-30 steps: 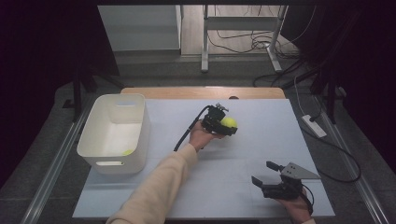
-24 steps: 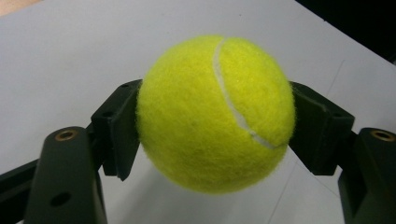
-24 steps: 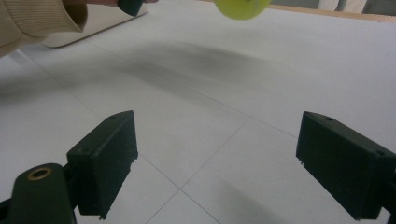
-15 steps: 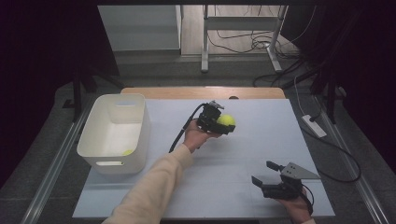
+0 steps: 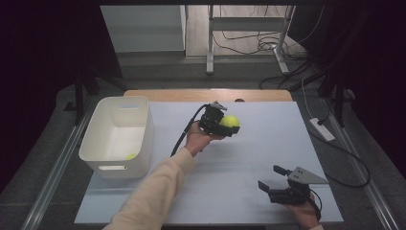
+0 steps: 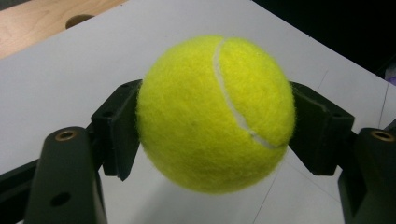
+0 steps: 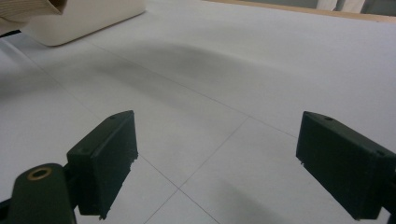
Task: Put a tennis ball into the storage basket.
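High view showed the left gripper raised above the middle of the desk, its jaws clamped on a yellow tennis ball. Left gripper view had the ball pressed between both black pads, clear of the white surface beneath, with a shadow under it. A white plastic bin stood on the desk's left side, well apart from the ball, with a small yellow-green thing lying inside. The right gripper rested low at the near right corner, jaws wide apart and holding nothing.
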`<state>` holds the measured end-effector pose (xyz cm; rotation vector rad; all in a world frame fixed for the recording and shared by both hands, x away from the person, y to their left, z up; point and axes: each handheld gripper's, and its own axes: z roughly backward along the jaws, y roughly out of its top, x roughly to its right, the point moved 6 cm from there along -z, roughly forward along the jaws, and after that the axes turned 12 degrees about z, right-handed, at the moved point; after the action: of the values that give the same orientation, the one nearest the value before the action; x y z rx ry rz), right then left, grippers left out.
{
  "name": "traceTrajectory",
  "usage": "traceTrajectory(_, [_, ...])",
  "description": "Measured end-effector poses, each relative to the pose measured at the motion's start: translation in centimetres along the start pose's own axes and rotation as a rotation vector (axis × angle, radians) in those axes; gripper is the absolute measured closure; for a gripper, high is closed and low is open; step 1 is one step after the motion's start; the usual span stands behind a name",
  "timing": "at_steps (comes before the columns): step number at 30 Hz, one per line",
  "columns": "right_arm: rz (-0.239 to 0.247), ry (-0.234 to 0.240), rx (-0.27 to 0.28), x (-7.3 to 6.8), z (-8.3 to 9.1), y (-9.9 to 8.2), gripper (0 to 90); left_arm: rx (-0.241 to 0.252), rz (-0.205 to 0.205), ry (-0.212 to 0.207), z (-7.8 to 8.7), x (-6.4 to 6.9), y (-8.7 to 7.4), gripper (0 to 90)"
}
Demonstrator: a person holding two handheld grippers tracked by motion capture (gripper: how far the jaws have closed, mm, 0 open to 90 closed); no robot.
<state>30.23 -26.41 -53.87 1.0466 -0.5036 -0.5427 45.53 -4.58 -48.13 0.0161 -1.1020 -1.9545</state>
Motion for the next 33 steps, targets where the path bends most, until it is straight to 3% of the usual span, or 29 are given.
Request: traceTrajectory(33, [-0.004,-0.008,-0.002,0.1,0.0,0.0,12.9,0.089,-0.021,-0.020,4.7,1.0,0.6,27.1])
